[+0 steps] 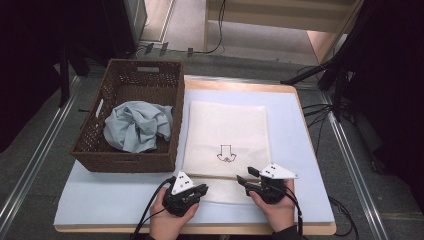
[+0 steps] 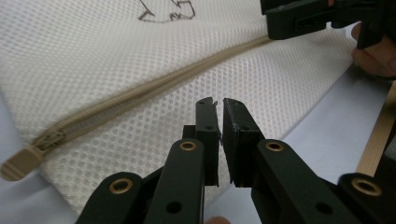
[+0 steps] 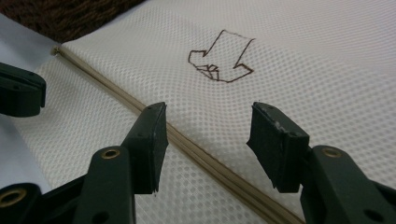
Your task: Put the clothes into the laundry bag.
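Observation:
A white mesh laundry bag lies flat on the pale blue mat, with a hand-drawn arrow near its front end. A beige zipper runs across the bag, its pull tab at the left end in the left gripper view. My left gripper hovers over the bag's front left corner; its jaws stand almost together with nothing between them. My right gripper is over the front right part of the bag. Its jaws are open wide, straddling the zipper from above.
A brown wicker basket sits at the left of the mat and holds a crumpled grey-blue cloth. The blue mat covers a wooden table. Cables and dark stands ring the table on the floor.

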A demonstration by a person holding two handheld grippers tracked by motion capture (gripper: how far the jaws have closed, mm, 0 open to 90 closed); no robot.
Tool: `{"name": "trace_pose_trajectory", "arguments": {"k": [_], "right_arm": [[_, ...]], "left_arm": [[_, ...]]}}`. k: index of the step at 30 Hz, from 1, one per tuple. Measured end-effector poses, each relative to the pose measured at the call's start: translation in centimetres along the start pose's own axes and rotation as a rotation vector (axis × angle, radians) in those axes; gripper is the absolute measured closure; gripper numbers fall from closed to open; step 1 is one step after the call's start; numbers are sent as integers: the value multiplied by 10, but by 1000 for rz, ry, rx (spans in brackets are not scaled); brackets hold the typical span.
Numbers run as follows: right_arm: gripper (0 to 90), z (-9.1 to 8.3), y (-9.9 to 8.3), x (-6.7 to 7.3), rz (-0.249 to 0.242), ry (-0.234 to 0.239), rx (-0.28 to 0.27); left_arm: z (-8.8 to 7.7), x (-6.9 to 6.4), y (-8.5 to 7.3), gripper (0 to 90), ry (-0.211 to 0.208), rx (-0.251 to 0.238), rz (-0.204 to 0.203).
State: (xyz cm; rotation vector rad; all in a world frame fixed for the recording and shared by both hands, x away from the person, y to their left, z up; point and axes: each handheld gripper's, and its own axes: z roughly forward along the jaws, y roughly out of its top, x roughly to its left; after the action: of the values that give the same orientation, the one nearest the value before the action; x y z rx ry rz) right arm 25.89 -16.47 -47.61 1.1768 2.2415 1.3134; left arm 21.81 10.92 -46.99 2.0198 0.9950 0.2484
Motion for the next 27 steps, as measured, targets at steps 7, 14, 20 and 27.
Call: {"name": "trace_pose_trajectory", "arguments": {"k": [7,14,20,27], "right_arm": [[562,16,-4,10,-88,-38,98],[770,18,-1,14,-105,-46,119],[860,18,11,14,-86,-29,162],[878,27,27,2,-30,0,84]], "left_arm": [[7,-2,-8,849,24,24,30],[9,0,-7,869,9,28,16],[8,1,-8,869,7,24,8],[9,1,-8,873,-1,19,-6]]}}
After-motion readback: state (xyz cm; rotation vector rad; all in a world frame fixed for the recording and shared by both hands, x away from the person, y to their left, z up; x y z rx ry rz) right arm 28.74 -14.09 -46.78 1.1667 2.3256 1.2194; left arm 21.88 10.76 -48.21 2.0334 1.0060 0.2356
